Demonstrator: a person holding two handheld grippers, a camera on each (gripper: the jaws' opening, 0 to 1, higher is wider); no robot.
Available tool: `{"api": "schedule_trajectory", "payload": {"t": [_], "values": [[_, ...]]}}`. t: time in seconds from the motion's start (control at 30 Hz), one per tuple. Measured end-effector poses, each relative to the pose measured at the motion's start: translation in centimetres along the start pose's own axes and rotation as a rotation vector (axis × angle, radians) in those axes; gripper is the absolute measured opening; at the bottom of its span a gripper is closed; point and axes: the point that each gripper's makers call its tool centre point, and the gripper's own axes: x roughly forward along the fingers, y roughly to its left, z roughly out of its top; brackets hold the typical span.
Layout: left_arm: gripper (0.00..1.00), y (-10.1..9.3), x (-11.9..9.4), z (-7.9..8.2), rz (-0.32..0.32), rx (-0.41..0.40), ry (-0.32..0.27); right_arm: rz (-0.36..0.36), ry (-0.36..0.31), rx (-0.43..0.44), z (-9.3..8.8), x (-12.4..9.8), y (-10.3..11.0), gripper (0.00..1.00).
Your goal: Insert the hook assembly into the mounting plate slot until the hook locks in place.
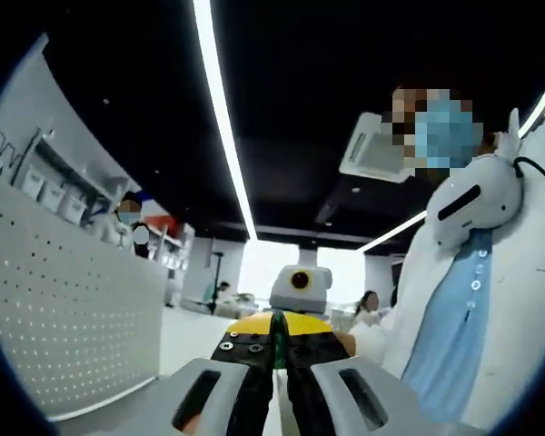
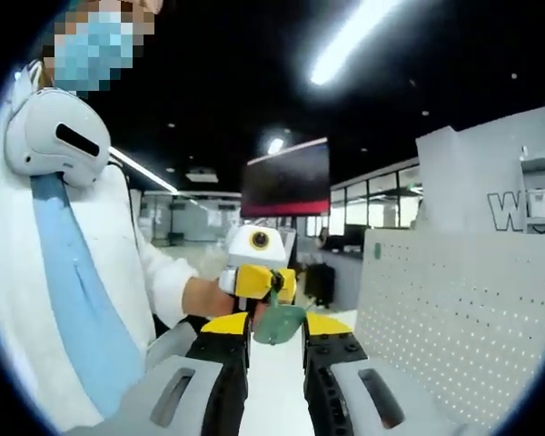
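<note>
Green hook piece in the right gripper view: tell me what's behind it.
Behind the green hook piece is the other hand-held gripper, yellow-tipped. Where the two meet is covered.

- The right gripper (image 2: 274, 338) held its jaws apart around a green hook piece (image 2: 278, 321).
- The left gripper (image 2: 265, 282) met it from beyond.
- A white pegboard (image 2: 445, 309) stood right.

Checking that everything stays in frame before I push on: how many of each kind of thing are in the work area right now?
Hand-held grippers: 2, the left hand-held gripper and the right hand-held gripper
Green part, at the jaw tips: 1
White perforated panel: 1
Total: 4
</note>
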Motion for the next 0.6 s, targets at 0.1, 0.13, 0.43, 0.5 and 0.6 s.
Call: {"api": "schedule_trajectory", "payload": {"t": [0.1,0.13,0.43,0.5,0.6], "values": [[0.02,-0.1,0.1,-0.2,-0.004,0.008,0.010,0.002,0.003,0.003,0.0,-0.1,0.1,0.18],[0.02,-0.1,0.1,-0.3,-0.007,0.012,0.017,0.005,0.009,0.005,-0.1,-0.1,0.2,0.18],[0.03,-0.9,-0.3,-2.1,-0.030,0.150,0.234,0.023,0.078,-0.007,-1.1,-0.4,0.9,0.16],[0.03,-0.9,-0.4,-2.5,-0.028,0.188,0.285,0.022,0.099,-0.015,-1.6,-0.3,0.9,0.15],[0.03,-0.8,-0.8,-3.3,-0.018,0.239,0.366,0.025,0.134,-0.024,-2.2,-0.2,1.0,0.15]]}}
